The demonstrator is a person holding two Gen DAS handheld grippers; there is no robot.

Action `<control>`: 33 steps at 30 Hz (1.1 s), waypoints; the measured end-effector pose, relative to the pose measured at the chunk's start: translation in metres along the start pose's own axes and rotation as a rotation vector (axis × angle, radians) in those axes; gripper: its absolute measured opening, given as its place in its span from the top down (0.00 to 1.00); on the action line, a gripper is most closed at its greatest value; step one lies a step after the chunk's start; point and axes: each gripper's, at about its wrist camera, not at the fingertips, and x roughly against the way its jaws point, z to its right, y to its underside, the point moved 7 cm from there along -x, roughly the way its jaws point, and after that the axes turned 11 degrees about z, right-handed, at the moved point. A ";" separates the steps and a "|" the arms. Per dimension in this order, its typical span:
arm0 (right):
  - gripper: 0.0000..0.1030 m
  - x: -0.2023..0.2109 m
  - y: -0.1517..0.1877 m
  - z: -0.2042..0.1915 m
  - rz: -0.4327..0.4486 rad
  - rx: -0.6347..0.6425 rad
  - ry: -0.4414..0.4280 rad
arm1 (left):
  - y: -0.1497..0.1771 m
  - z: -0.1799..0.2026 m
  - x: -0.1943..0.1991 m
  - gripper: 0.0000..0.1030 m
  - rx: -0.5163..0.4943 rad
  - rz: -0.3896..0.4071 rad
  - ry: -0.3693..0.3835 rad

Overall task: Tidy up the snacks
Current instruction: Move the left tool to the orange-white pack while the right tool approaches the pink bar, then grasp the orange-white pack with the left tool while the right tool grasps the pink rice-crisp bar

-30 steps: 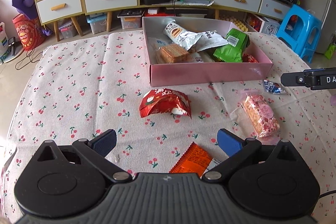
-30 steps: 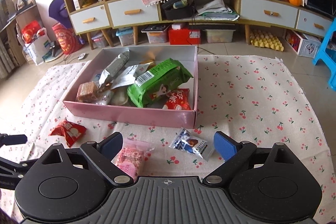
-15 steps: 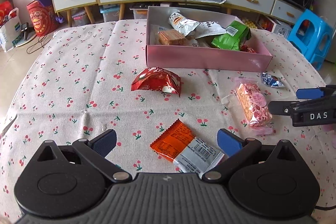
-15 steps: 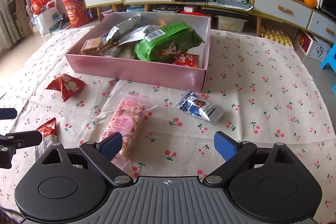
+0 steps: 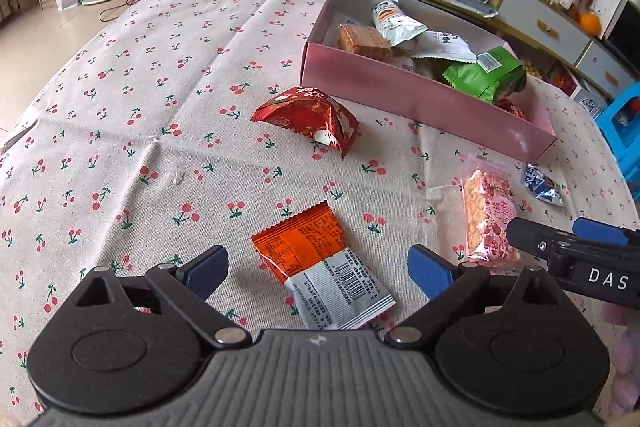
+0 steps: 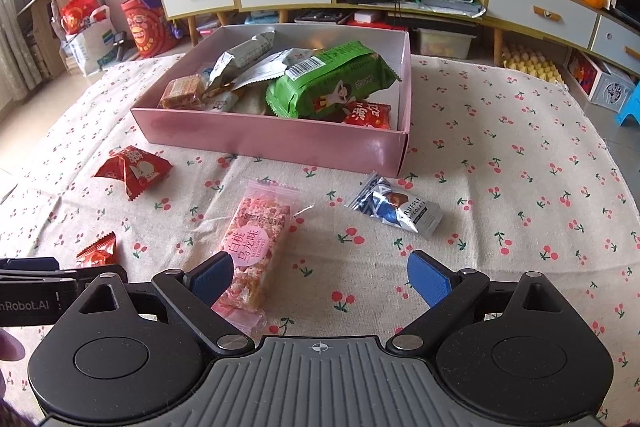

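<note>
On the cherry-print tablecloth (image 5: 120, 115) near its front edge, the left gripper (image 5: 316, 269) hangs over the orange-and-silver snack packet (image 5: 320, 269), jaws wide apart and just easing inward, the packet lying flat between the blue pads without touching either. Beside it, the right gripper (image 6: 320, 273) is spread wide too, its left pad over the end of the pink crispy bar (image 6: 252, 251); contact can't be judged. A blue truffle chocolate wrapper (image 6: 396, 207) lies just ahead, a red crumpled packet (image 5: 312, 117) further left. Behind them sits the pink box (image 6: 280, 143), with a green bag (image 6: 332, 87) and wafers inside.
</note>
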 end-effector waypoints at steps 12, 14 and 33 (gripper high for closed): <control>0.07 -0.004 0.002 -0.011 -0.009 -0.013 -0.031 | 0.009 -0.014 0.002 0.20 -0.124 0.015 0.005; 0.07 -0.004 0.002 -0.014 -0.010 -0.010 -0.037 | 0.011 -0.021 0.004 0.22 -0.151 0.024 0.001; 0.07 -0.019 0.022 -0.039 -0.023 0.083 -0.041 | 0.007 -0.029 -0.003 0.17 -0.287 0.079 0.133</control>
